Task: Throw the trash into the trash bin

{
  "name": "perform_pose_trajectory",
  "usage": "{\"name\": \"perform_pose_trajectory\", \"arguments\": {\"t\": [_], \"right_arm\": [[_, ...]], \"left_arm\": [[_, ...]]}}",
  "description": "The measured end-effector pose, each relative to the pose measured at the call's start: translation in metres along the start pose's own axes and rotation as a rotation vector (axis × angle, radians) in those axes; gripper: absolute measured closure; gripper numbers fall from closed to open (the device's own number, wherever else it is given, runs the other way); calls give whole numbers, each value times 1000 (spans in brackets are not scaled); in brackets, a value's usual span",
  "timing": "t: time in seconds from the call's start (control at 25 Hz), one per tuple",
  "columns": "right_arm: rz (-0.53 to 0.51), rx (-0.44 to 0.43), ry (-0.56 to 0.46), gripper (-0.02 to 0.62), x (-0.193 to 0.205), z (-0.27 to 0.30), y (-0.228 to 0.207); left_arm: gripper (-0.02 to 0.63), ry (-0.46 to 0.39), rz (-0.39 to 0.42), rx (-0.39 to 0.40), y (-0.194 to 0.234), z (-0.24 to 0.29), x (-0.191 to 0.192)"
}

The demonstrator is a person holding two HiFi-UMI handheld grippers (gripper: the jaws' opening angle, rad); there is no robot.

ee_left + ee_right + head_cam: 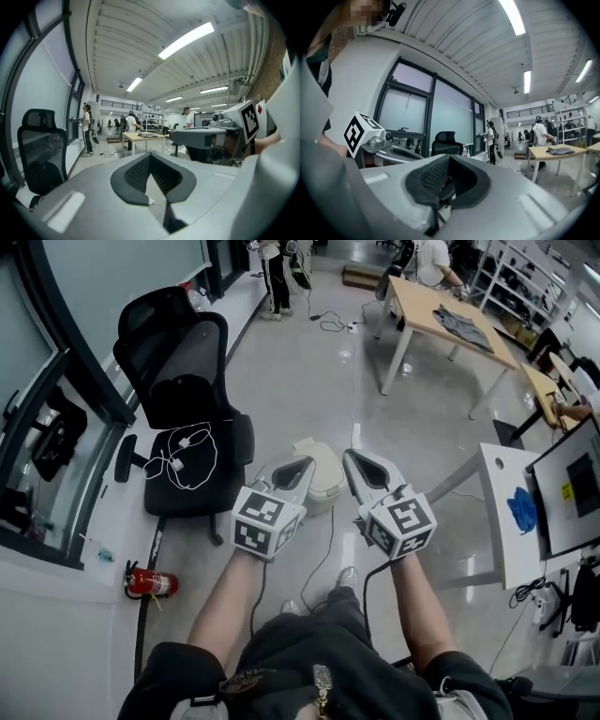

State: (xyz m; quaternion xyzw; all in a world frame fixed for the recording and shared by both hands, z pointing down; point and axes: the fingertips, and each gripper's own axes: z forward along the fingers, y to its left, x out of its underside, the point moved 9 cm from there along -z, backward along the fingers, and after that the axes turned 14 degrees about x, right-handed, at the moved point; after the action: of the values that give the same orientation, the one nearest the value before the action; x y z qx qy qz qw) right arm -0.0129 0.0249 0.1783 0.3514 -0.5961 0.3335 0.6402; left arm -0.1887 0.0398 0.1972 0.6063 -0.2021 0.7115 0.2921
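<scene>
A white lidded trash bin (pixel 323 486) stands on the floor just beyond both grippers, partly hidden by them. My left gripper (pixel 302 465) and right gripper (pixel 350 459) are held up side by side in front of the person's lap, pointing about level. Both are shut, with nothing between the pads. In the left gripper view the dark pads (pixel 136 176) of the left gripper (pixel 152 180) meet in a closed seam, and the right gripper's body (pixel 208 138) shows alongside. The right gripper (pixel 445 187) looks the same in the right gripper view. A blue crumpled item (pixel 521 510) lies on a white table (pixel 497 549) at the right.
A black office chair (pixel 187 390) with a white cable on its seat stands left of the bin. A red fire extinguisher (pixel 150 584) lies by the window wall. A wooden table (pixel 450 315) and several people are farther back. A monitor (pixel 574 486) sits at the right edge.
</scene>
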Motion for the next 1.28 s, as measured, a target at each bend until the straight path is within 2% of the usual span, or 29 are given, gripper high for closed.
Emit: {"name": "perform_pose_trajectory", "arguments": {"t": [0.32, 1.28], "right_arm": [[-2, -7, -19, 594, -12, -12, 24], [6, -12, -51, 594, -25, -23, 22]], "left_arm": [[600, -17, 25, 13, -15, -25, -9], [600, -31, 52, 23, -31, -24, -22]]}}
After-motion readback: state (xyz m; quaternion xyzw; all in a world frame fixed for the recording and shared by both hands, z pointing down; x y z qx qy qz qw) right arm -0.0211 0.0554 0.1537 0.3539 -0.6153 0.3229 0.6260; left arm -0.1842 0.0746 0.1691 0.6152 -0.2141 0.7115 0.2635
